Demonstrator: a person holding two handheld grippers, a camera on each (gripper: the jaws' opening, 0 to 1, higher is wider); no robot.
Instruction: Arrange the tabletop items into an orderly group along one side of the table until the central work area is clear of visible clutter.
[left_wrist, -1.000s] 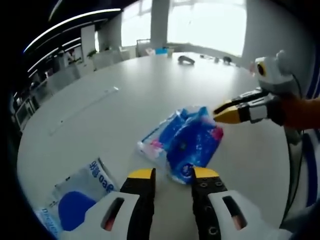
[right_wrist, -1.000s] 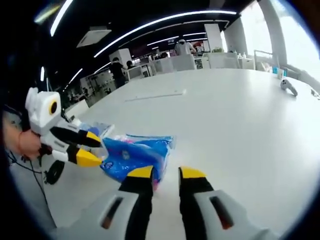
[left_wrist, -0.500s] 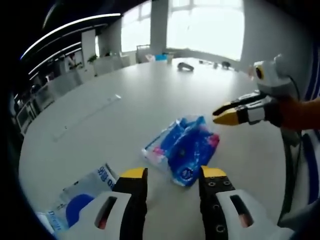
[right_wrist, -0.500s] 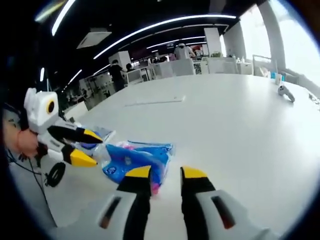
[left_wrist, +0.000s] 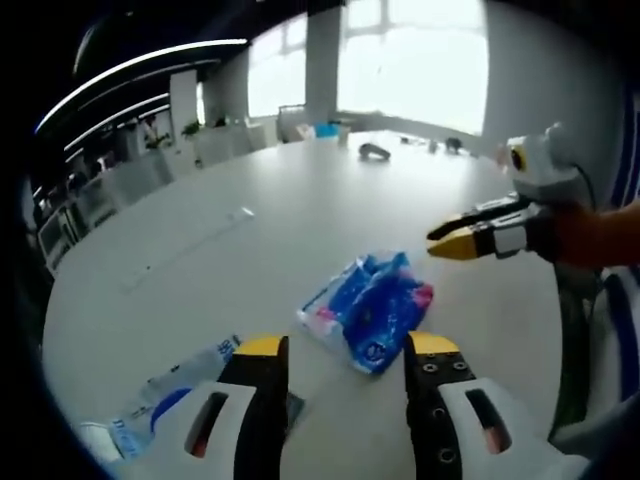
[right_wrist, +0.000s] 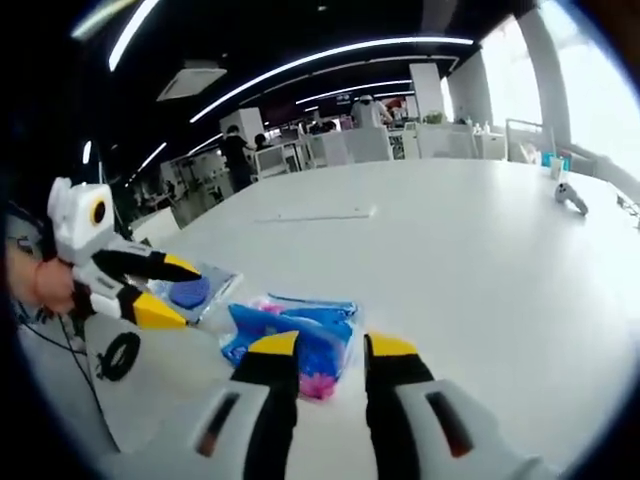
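Nearest the cameras, the left gripper hangs empty with its yellow-tipped jaws spread wide above the white counter, while the right gripper hovers empty with a narrower gap, just short of a crumpled blue and pink packet. That packet lies loose on the counter close to its near edge, touched by neither gripper. Just beside it, toward the left gripper's side, sits a clear bag with a blue disc inside (its printed lettering is too small to read). Judging by how things lie, the two wrappers already form a small group along one side, though neither looks squared up, so the tidying seems part done. Further out the broad middle of the counter is bare but for a long pale strip, and a small dark handheld object rests near the far rim. Open room abounds toward the centre; the near edge is close.
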